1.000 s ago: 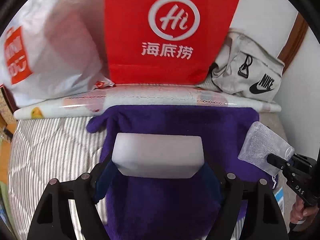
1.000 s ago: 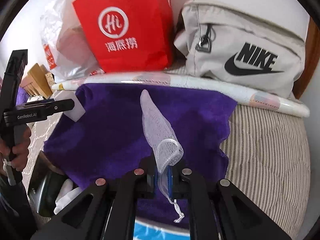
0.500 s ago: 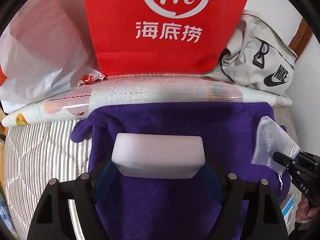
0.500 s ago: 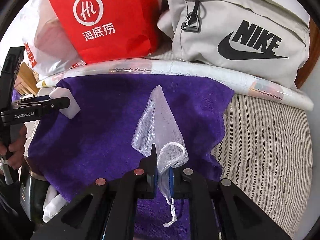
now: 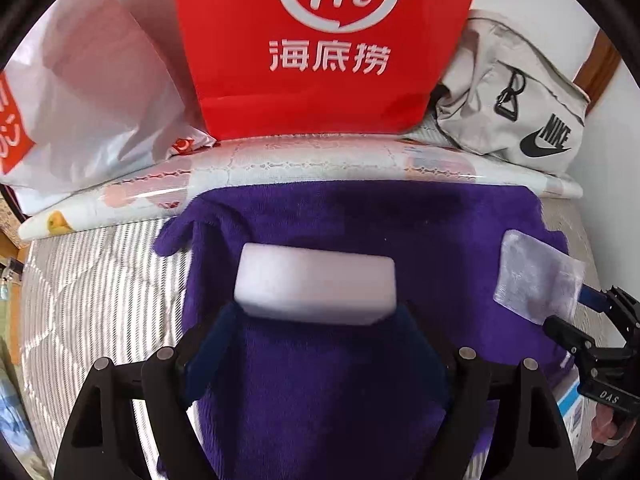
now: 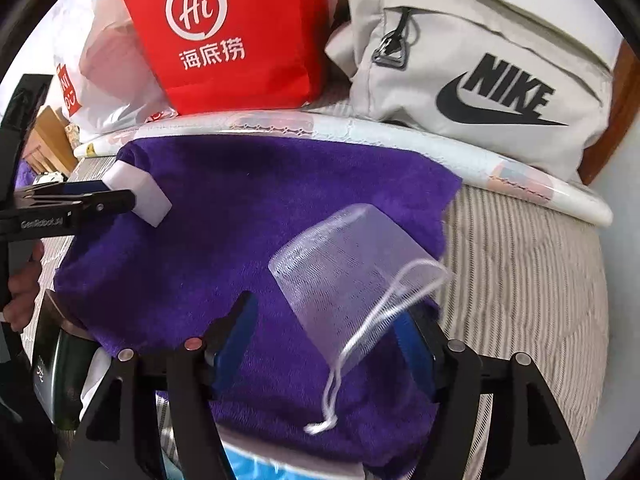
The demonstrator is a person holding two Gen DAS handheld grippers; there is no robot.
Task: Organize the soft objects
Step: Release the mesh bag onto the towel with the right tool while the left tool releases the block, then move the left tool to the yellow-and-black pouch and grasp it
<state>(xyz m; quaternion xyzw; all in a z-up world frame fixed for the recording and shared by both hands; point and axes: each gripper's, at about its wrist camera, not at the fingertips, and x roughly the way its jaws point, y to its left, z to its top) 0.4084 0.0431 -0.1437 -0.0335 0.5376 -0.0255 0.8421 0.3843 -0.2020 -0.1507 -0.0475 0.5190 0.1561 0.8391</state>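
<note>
Released, mesh pouch point(image 6: 352, 276) drops—right hand-held gripper point(image 6: 324, 332) opening (left point(image 5: 316, 320) clamps sponge point(image 5: 316, 288)).

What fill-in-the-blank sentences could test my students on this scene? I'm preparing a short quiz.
1. The left gripper holds a white ____ block.
2. The sheer mesh drawstring pouch lies on a ____ towel.
3. The red paper bag stands left of a beige ____ bag.

Missing words: foam; purple; Nike

The left gripper point(image 5: 316, 320) points steeply down, its jaws spread wide and clamped on the ends of a white sponge block point(image 5: 316, 284); the right gripper point(image 6: 328, 332) also tilts down, jaws opening, a mesh pouch point(image 6: 352, 276) loose between them.
</note>
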